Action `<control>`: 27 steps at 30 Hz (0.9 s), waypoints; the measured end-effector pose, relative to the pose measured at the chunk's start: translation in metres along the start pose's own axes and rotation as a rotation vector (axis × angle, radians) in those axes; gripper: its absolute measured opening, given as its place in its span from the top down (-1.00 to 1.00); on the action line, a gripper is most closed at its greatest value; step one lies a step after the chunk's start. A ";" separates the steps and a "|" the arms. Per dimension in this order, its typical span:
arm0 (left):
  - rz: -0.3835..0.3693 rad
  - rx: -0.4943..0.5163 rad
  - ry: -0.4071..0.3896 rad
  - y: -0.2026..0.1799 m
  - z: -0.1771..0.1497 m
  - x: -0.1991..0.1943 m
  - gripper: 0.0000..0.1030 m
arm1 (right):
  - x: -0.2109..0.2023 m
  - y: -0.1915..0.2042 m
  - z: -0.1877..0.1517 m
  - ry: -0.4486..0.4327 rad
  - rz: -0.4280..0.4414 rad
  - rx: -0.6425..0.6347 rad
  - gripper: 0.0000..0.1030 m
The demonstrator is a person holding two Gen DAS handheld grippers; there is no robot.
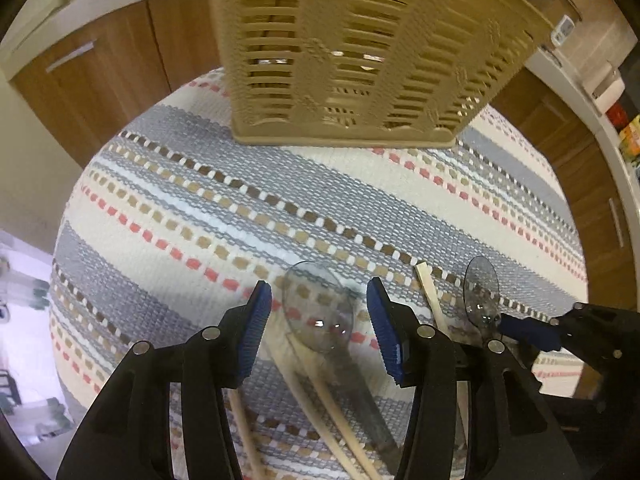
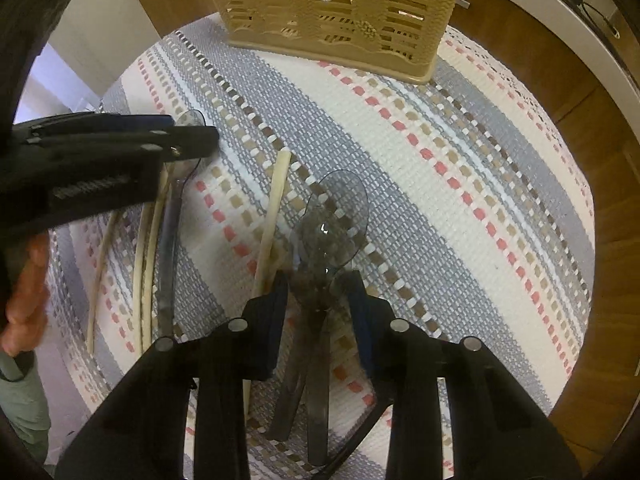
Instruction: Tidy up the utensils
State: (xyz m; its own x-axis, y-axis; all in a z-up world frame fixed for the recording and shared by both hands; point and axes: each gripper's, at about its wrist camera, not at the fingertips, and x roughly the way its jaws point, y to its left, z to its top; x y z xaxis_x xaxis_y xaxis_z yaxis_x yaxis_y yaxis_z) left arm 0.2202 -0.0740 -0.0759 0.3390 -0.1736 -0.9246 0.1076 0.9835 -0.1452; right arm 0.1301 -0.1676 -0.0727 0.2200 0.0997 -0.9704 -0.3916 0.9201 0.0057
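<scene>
Two clear plastic spoons lie on the striped woven mat (image 1: pixel 280 184), with several pale chopsticks (image 2: pixel 276 200) beside them; the exact number is hard to tell. The left gripper (image 1: pixel 318 320) points steeply down, jaws spread either side of the left spoon (image 1: pixel 318 312) without pressing it. The right gripper (image 2: pixel 320 300) also points steeply down, its jaws straddling the neck of the right spoon (image 2: pixel 336 216); whether the pads pinch it I cannot tell. At the mat's far edge stands one beige slotted basket (image 1: pixel 360 60); its contents are not visible.
</scene>
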 end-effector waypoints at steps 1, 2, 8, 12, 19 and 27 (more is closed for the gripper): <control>0.007 0.005 0.000 -0.004 0.000 0.002 0.06 | -0.001 -0.001 -0.002 -0.005 0.011 0.006 0.46; 0.019 0.012 0.002 -0.009 0.001 0.005 0.06 | -0.001 -0.002 -0.002 -0.007 0.019 0.011 0.46; 0.133 0.068 -0.015 -0.036 0.001 0.016 0.28 | -0.014 -0.022 -0.003 -0.037 0.074 0.053 0.46; 0.137 0.075 -0.032 -0.045 0.003 0.019 0.37 | -0.030 -0.037 0.000 -0.074 0.105 0.082 0.46; 0.054 0.093 -0.103 -0.050 0.007 0.001 0.38 | -0.050 -0.076 0.010 -0.140 0.109 0.183 0.46; -0.009 0.241 -0.069 -0.052 0.029 0.004 0.38 | -0.025 -0.115 0.046 -0.102 0.081 0.320 0.46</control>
State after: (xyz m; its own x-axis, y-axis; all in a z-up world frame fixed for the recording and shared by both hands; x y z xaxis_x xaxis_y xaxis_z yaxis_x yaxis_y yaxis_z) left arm 0.2432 -0.1276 -0.0617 0.3995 -0.1931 -0.8962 0.3274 0.9432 -0.0572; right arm 0.2108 -0.2580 -0.0384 0.2943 0.2000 -0.9346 -0.1147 0.9782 0.1732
